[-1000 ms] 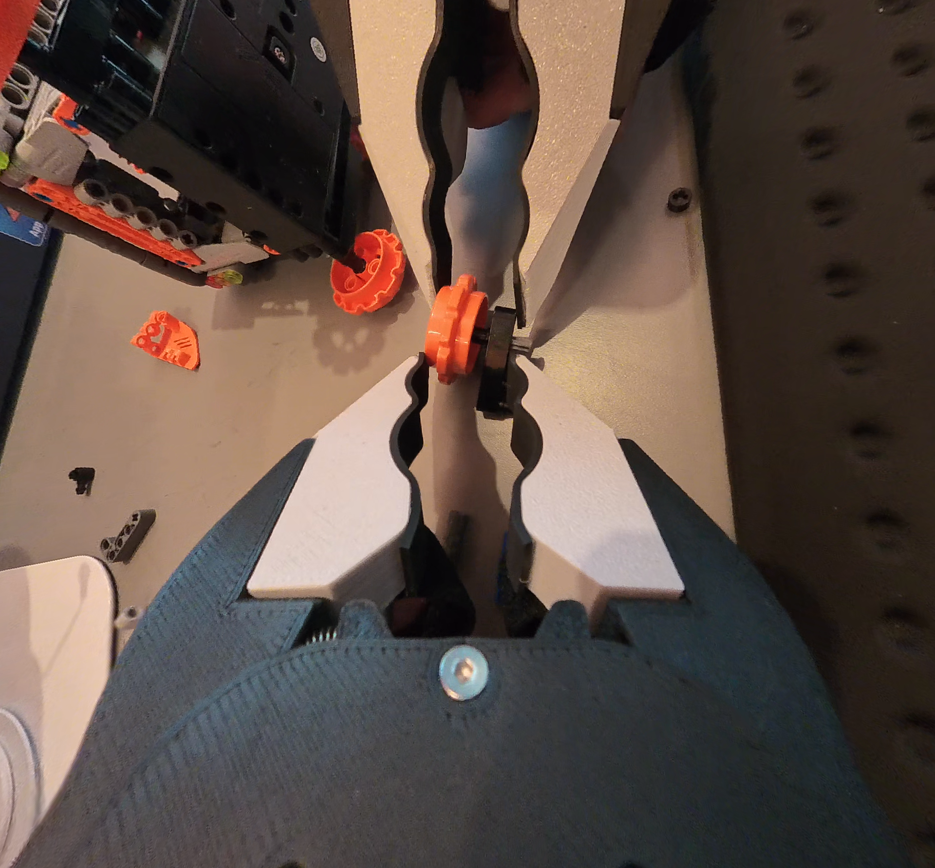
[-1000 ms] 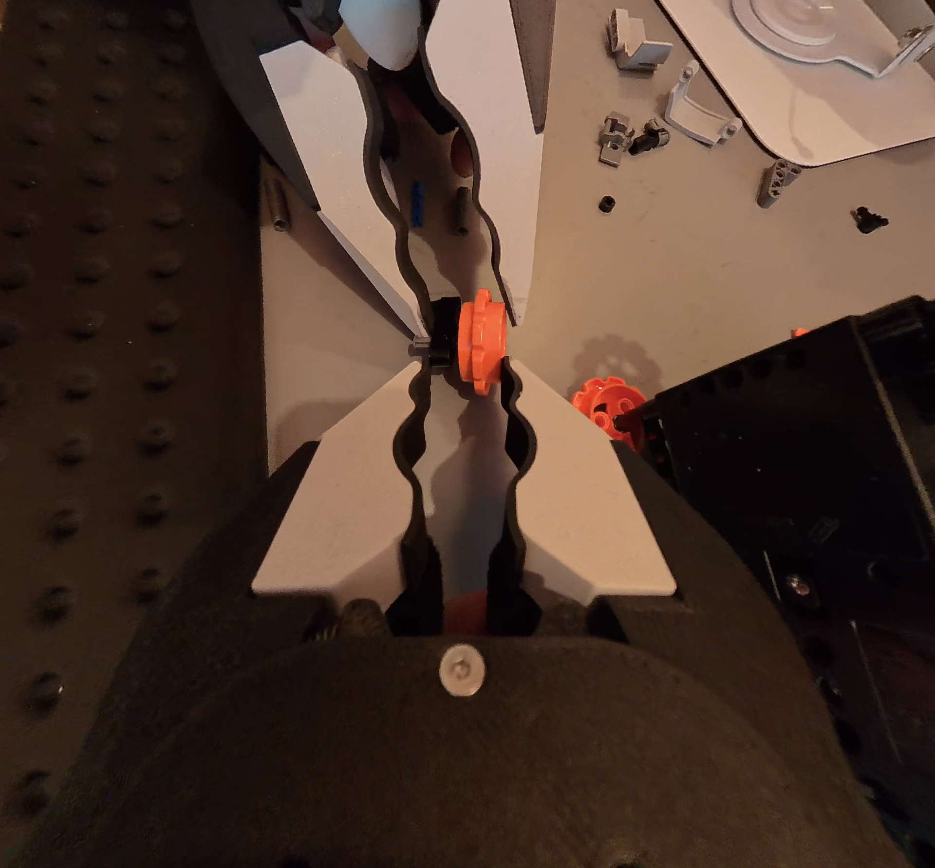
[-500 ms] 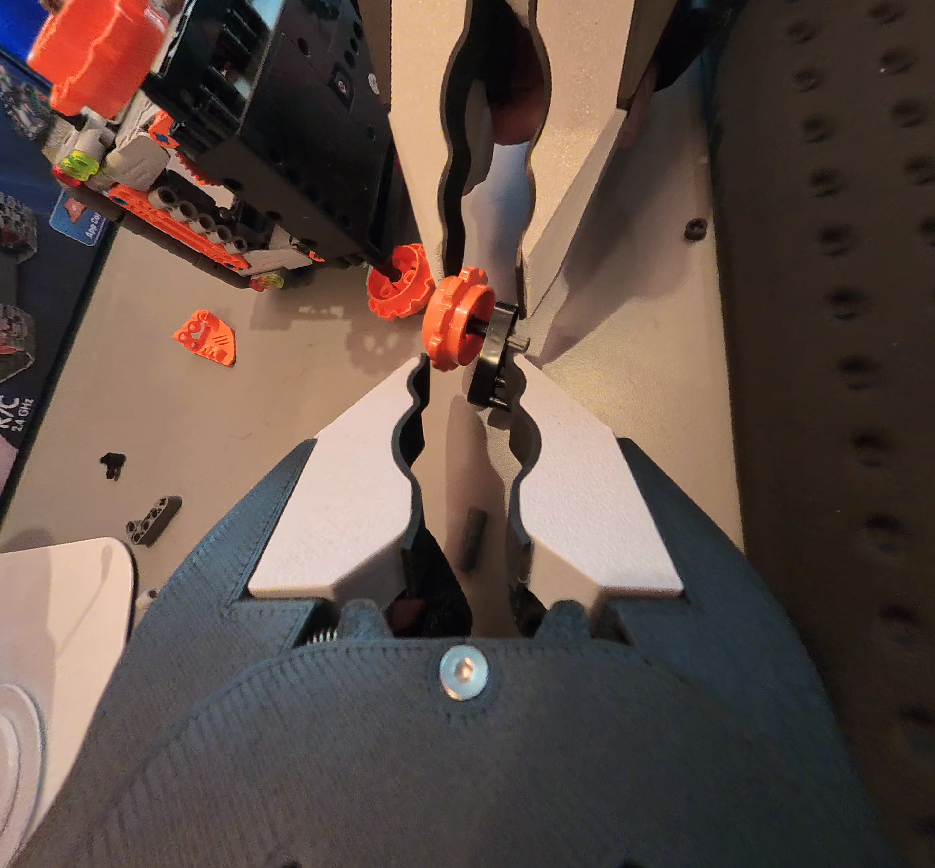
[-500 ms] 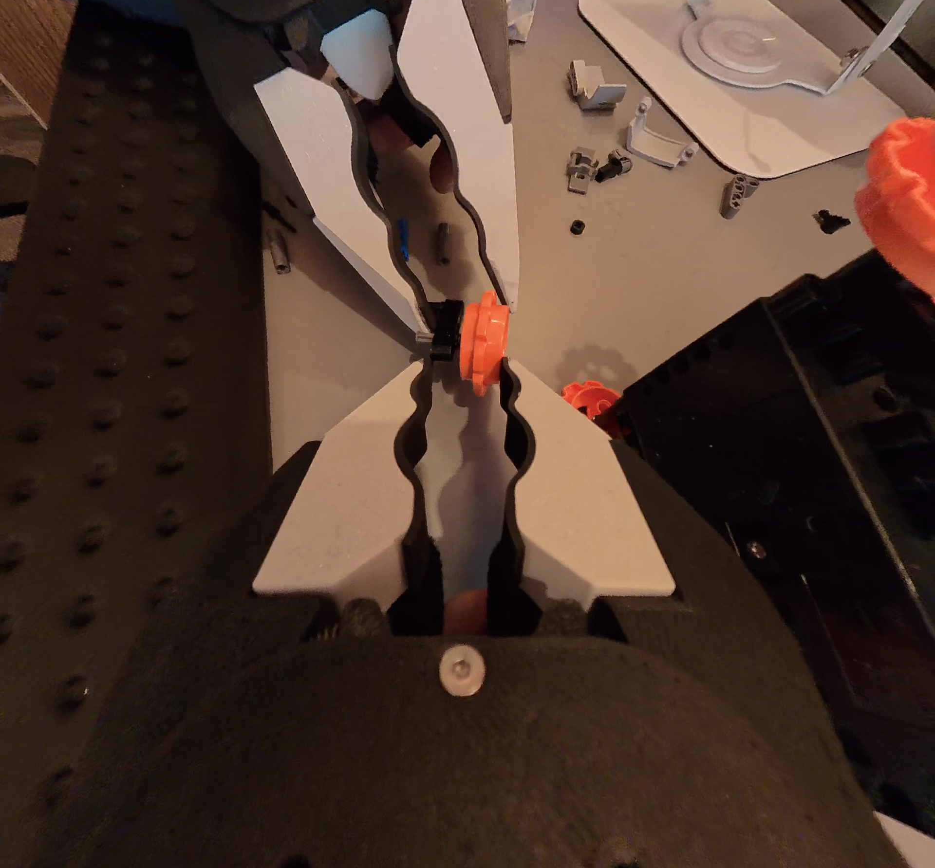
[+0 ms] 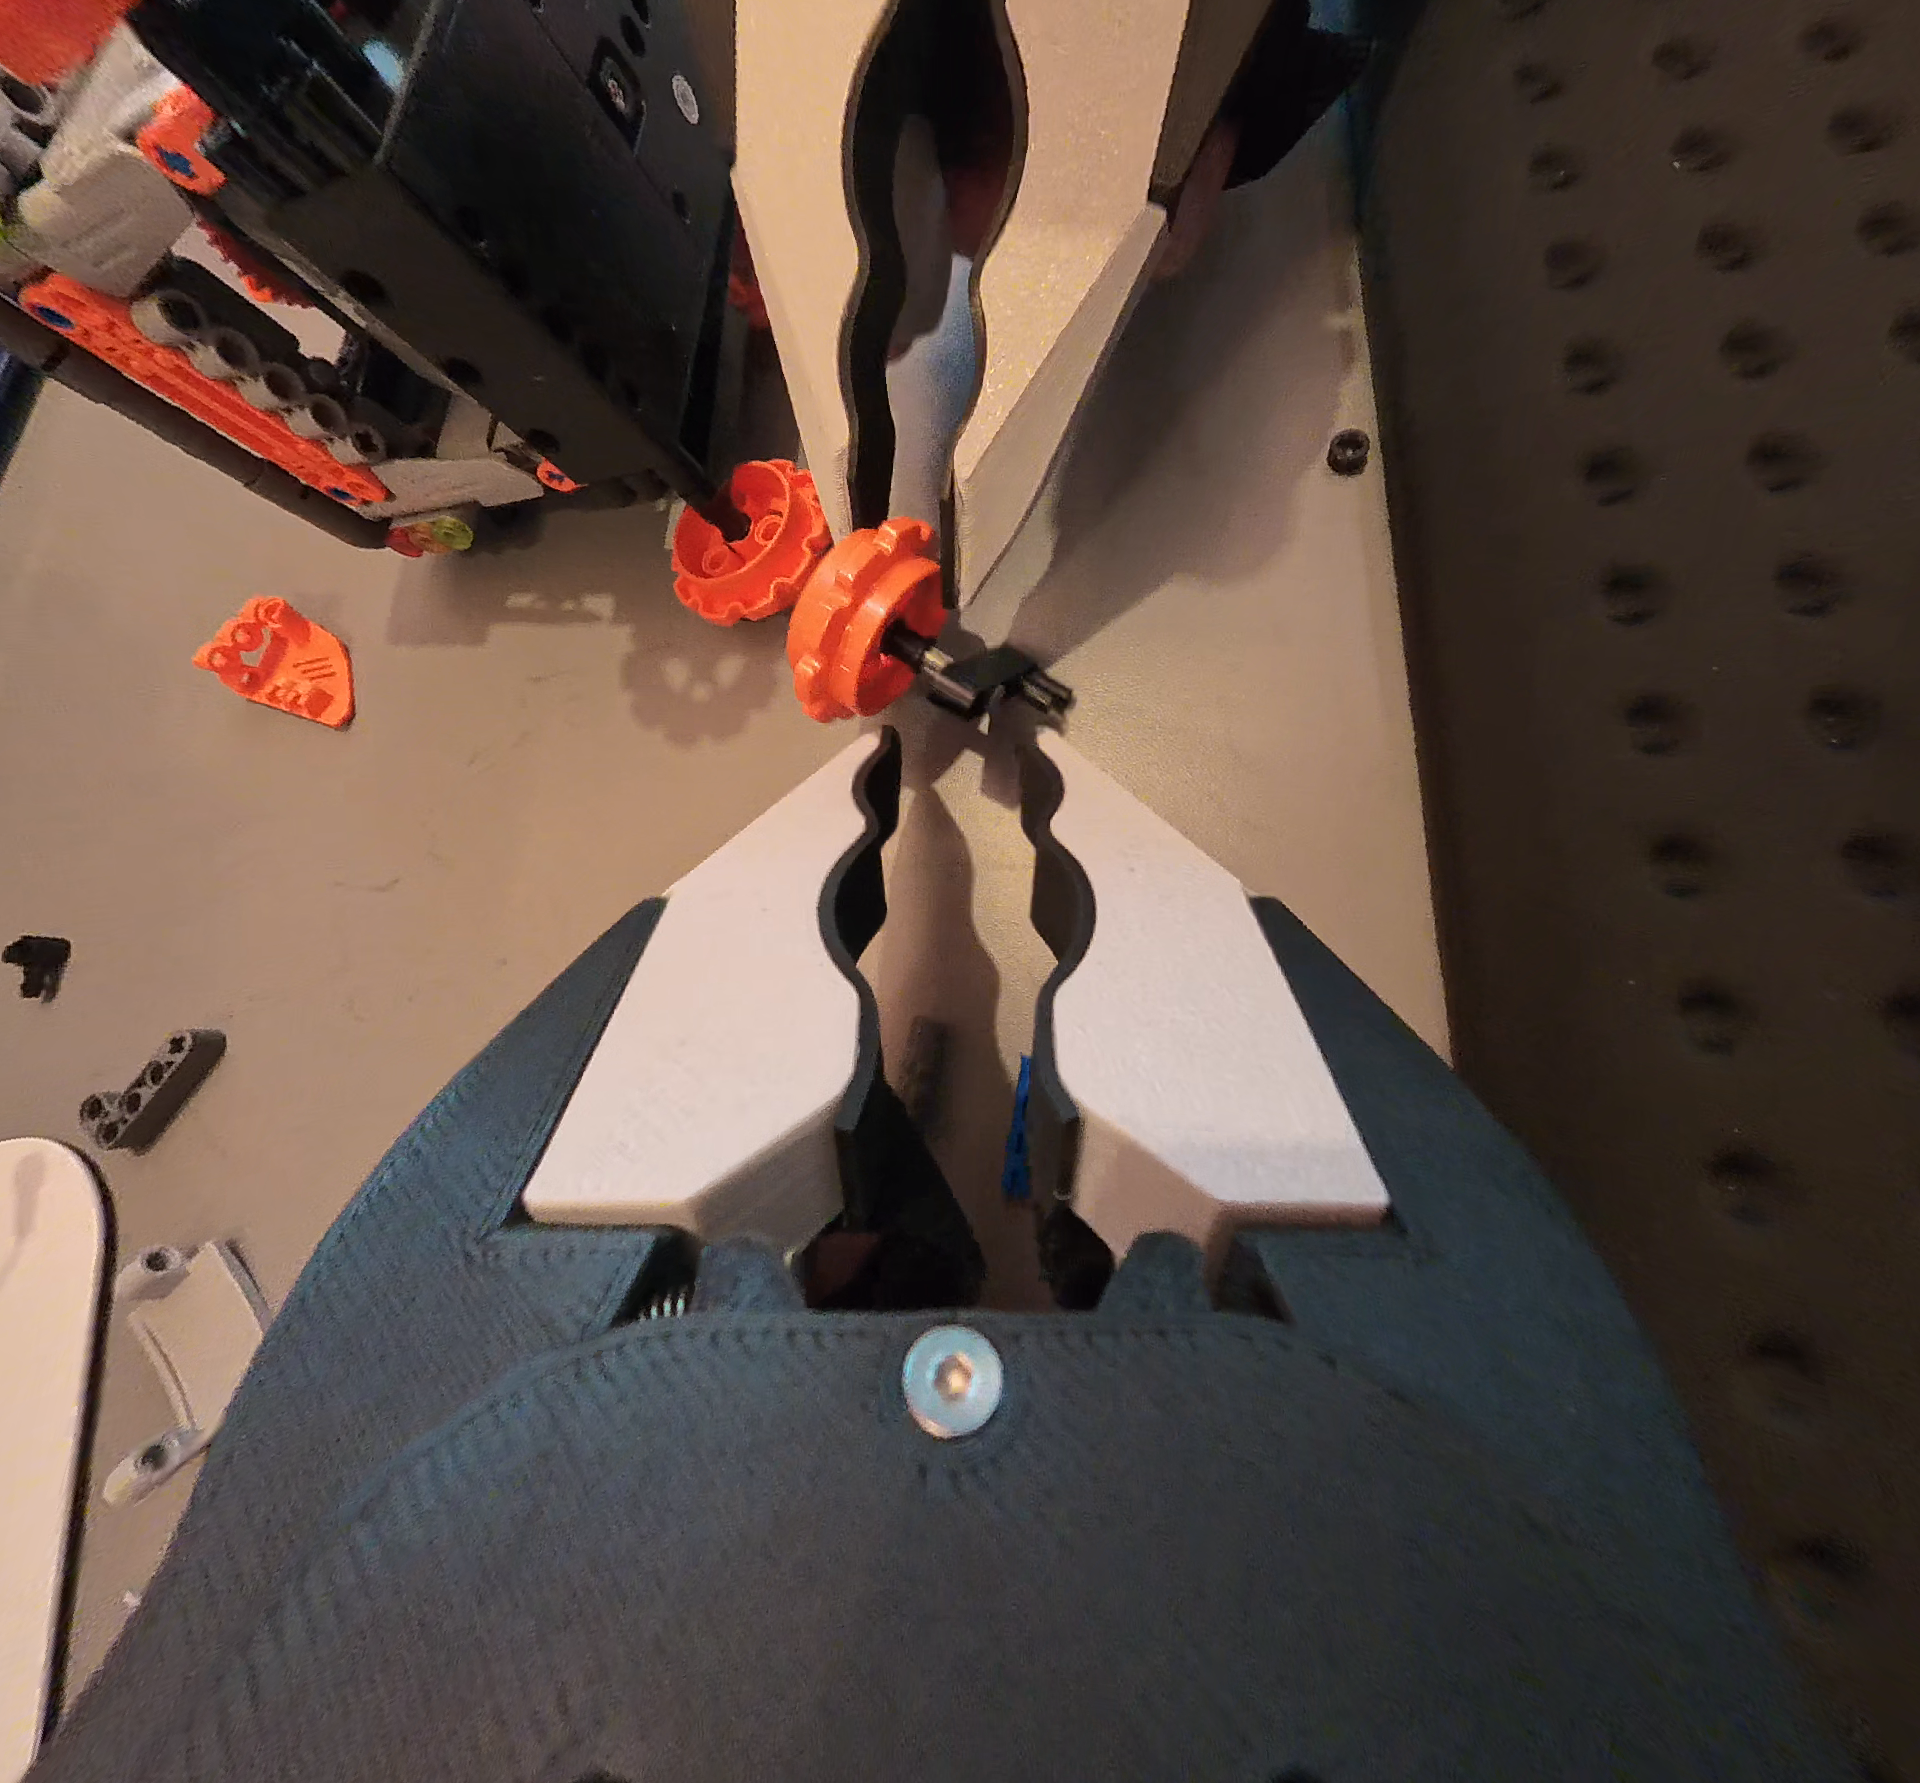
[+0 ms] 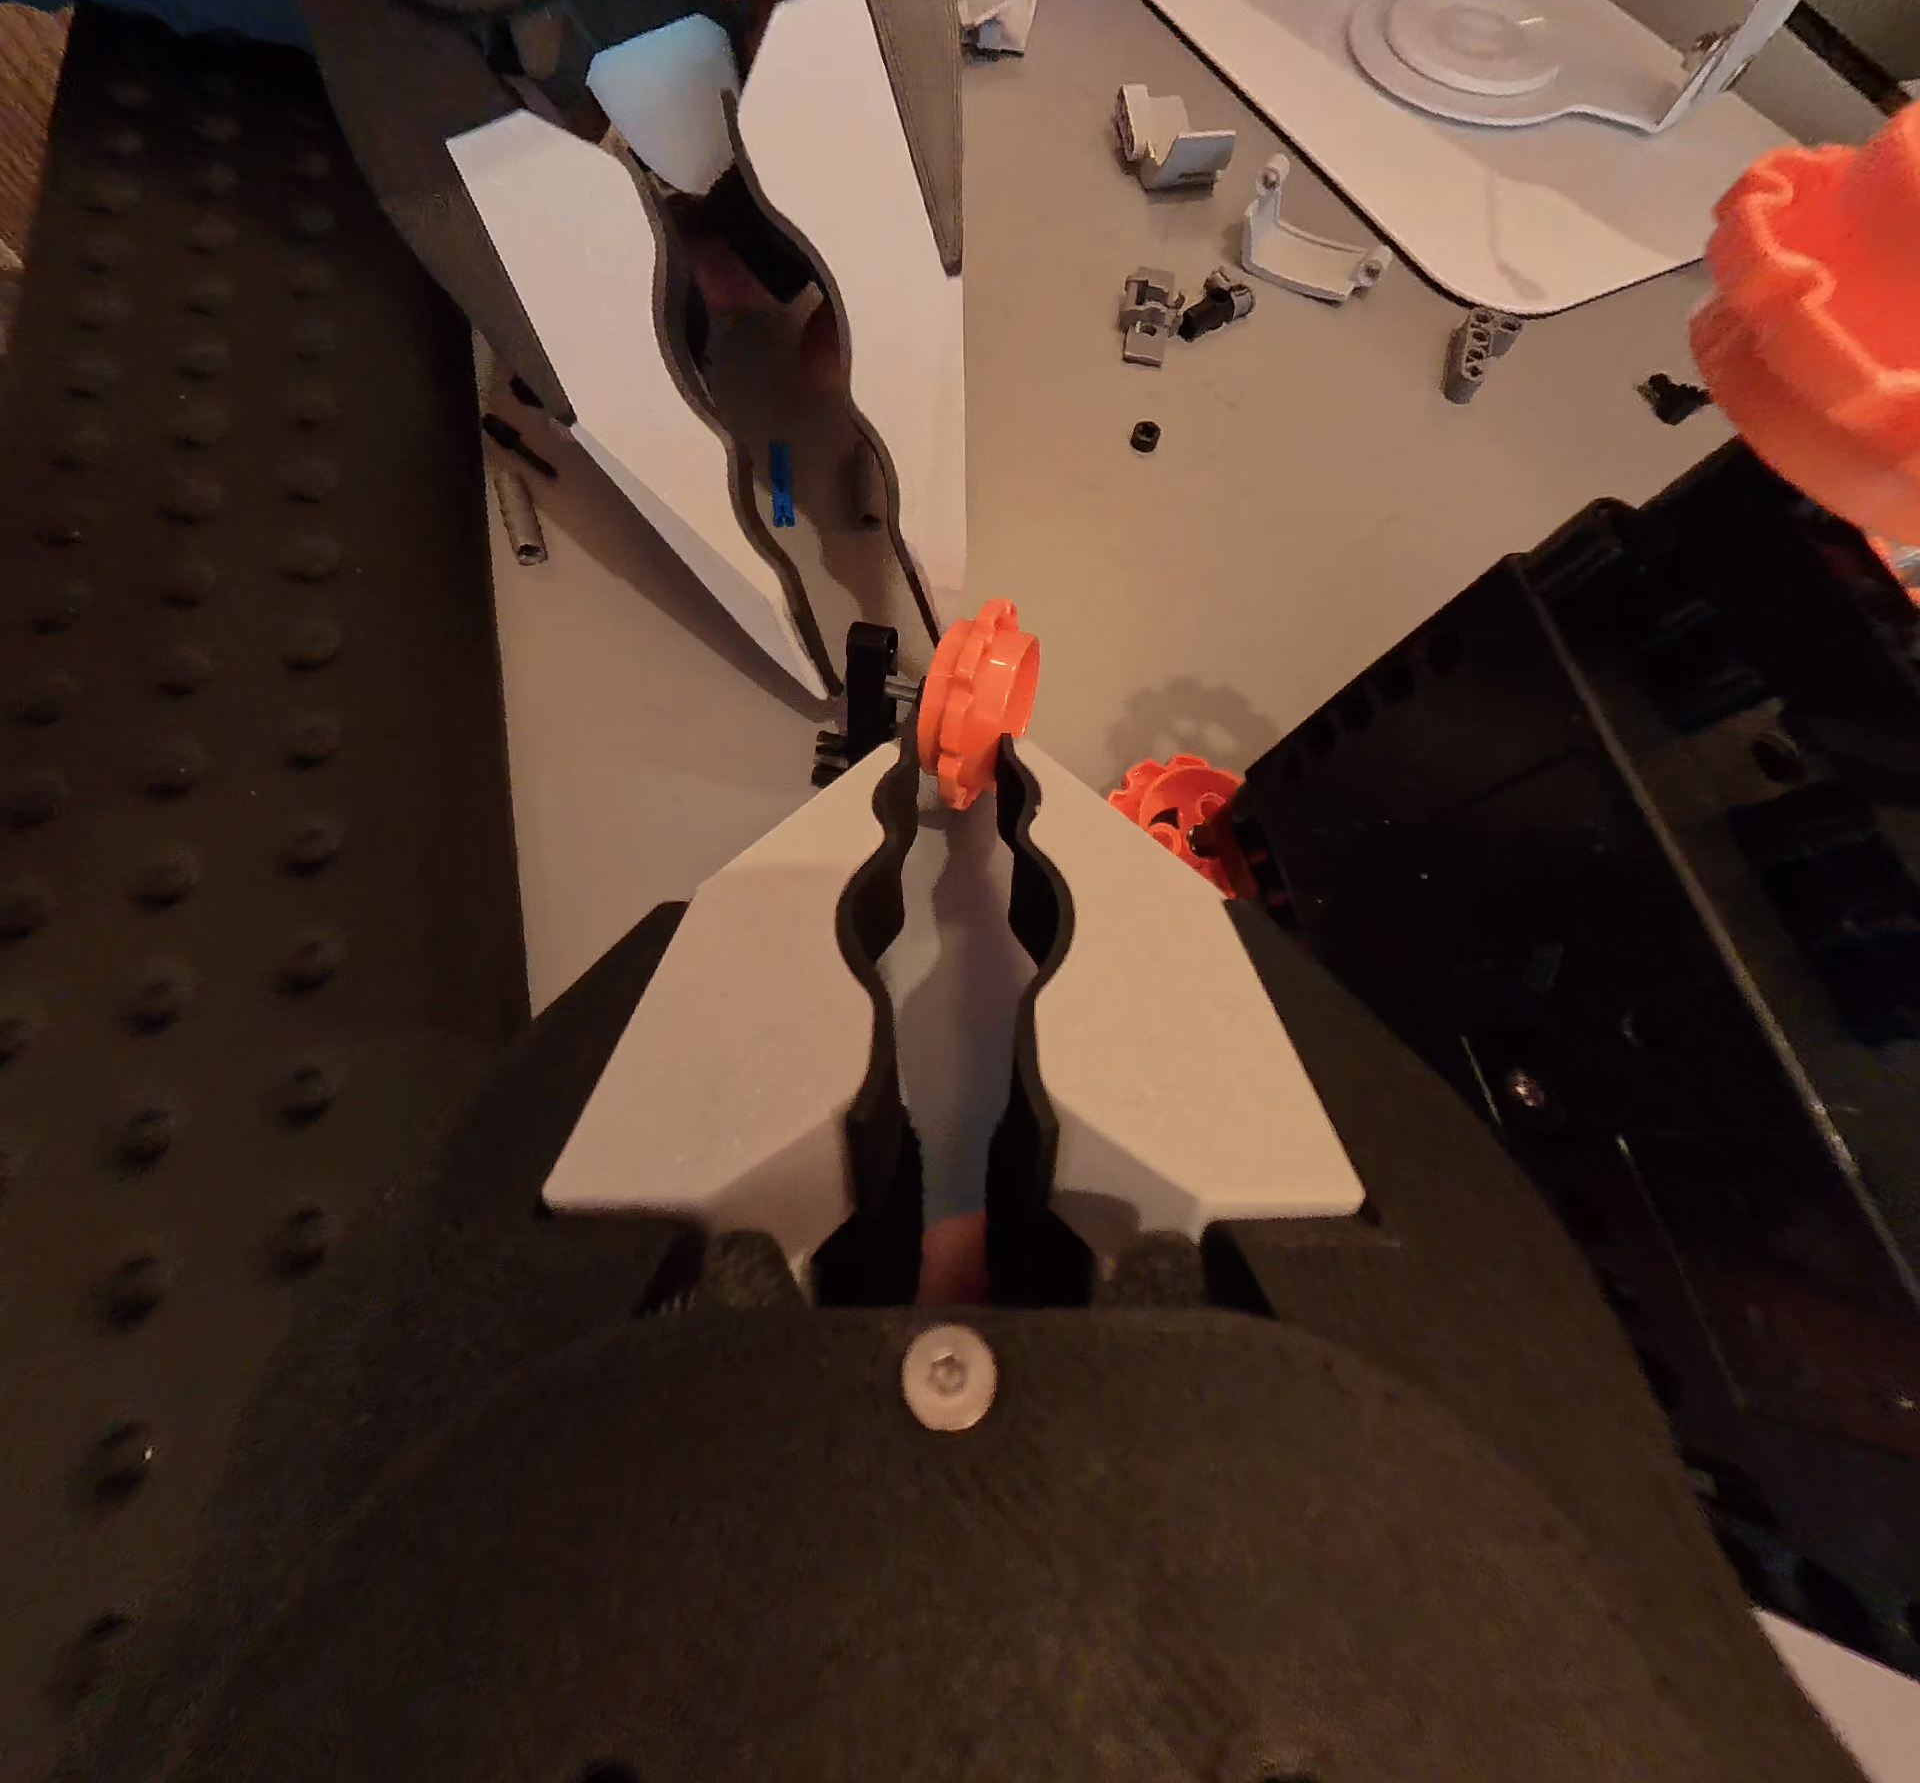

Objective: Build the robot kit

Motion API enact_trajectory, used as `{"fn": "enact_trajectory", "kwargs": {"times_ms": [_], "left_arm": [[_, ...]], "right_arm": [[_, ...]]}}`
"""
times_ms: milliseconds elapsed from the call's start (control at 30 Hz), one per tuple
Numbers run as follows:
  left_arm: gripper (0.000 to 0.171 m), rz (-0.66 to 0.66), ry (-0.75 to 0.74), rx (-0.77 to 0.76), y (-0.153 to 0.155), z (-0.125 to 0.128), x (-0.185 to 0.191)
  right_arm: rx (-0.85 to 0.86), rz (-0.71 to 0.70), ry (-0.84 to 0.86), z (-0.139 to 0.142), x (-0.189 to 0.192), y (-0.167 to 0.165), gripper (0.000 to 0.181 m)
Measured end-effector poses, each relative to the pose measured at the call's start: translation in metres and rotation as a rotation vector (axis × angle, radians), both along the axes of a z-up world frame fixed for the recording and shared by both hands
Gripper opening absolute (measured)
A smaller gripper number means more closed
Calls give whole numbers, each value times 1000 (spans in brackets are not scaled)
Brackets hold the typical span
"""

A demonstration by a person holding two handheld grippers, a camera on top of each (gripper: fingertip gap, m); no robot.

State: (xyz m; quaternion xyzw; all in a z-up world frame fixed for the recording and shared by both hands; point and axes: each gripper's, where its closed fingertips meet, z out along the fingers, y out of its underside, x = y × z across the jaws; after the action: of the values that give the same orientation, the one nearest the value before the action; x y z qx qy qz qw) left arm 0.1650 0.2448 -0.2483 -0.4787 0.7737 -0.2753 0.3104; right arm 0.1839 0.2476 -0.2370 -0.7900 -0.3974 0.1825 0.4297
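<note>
My right gripper (image 6: 954, 762) is shut on a small orange toothed wheel (image 6: 977, 705) and holds it above the grey table (image 6: 1195, 590). A short black axle joins the wheel to a black connector (image 6: 868, 694). My left gripper (image 5: 956, 746) faces it tip to tip. Its jaws stand a little apart with nothing between them. The connector (image 5: 987, 679) lies just beyond its right fingertip, and I cannot tell if they touch. In the left wrist view the right gripper (image 5: 904, 538) comes down from above onto the wheel (image 5: 862, 621).
A black and orange brick-built vehicle (image 6: 1558, 902) stands close by, with an orange hub (image 5: 743, 544) at its corner and a large orange wheel (image 6: 1829, 331). A black studded mat (image 5: 1662, 694) borders the table. A white stand base (image 6: 1455, 102), grey parts (image 6: 1174, 138) and an orange panel (image 5: 281, 663) lie around. Left and right tips are no more than a few centimetres apart. From either gripper's tips it is about 15 centimeters to the orange panel (image 5: 281, 663).
The wheel and connector have slipped out from between my left jaws, which have narrowed. The right gripper keeps the wheel. The connector has turned on its axle, and both views have tilted.
</note>
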Motion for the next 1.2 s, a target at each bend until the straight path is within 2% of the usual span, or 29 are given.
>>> {"fn": "enact_trajectory", "kwargs": {"times_ms": [167, 500, 633, 733, 833, 967, 1200], "left_arm": [[14, 26, -53, -32, -3, 7, 8], [11, 12, -54, -38, -2, 12, 7], [9, 25, -24, -82, 4, 12, 4], [9, 66, -33, -177, 8, 18, 4], [9, 77, -63, -211, 10, 23, 5], [9, 81, -109, -219, 7, 29, 9], [8, 134, -224, -293, 10, 45, 19]], "right_arm": [[-9, -17, 18, 2, 1, 2, 12], [9, -42, 43, 9, 2, 4, 14], [114, -56, -103, 8, 6, 6, 19], [233, -42, -209, 16, 5, 3, 8], [194, -25, -118, 22, -5, -3, 9], [190, -27, -60, 25, -11, 0, 27], [319, -95, -95, 34, -10, 13, 27]]}}
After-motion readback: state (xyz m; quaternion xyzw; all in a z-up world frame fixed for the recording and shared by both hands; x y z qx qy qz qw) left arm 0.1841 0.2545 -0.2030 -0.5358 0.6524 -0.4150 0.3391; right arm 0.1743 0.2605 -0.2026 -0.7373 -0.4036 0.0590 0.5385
